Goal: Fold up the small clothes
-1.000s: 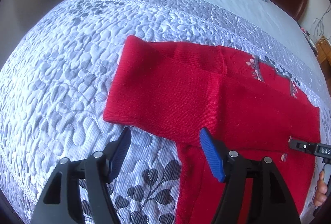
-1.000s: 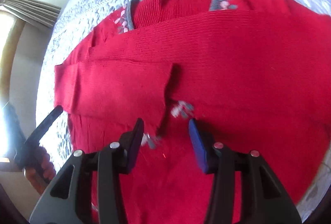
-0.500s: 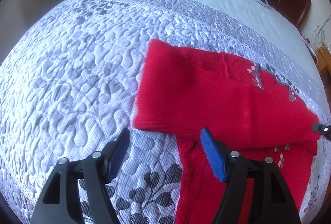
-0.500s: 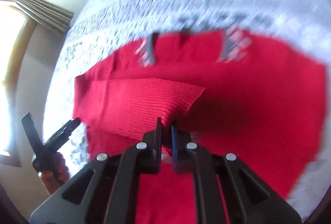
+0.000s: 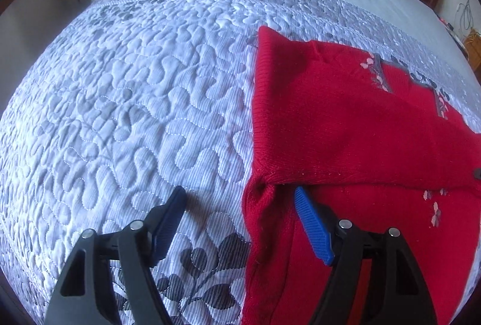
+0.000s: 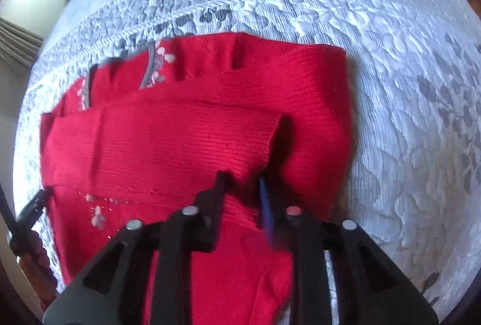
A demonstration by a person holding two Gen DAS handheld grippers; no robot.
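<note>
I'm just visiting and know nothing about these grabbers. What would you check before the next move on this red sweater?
1. Sleeve lies folded across the red sweater: ok.
2. Right gripper has let go of the sleeve: cannot tell. Its jaws have just been opening, with sleeve fabric between them, and the view is blurred.
3. Left gripper is ready to grasp: ok. Its jaws are wide apart, straddling the sweater's side edge.
4. Fabric lies smooth on the quilt: not ok. There is a pucker at the fold by the left gripper.
5. Grey collar trim is uncovered: ok.
</note>
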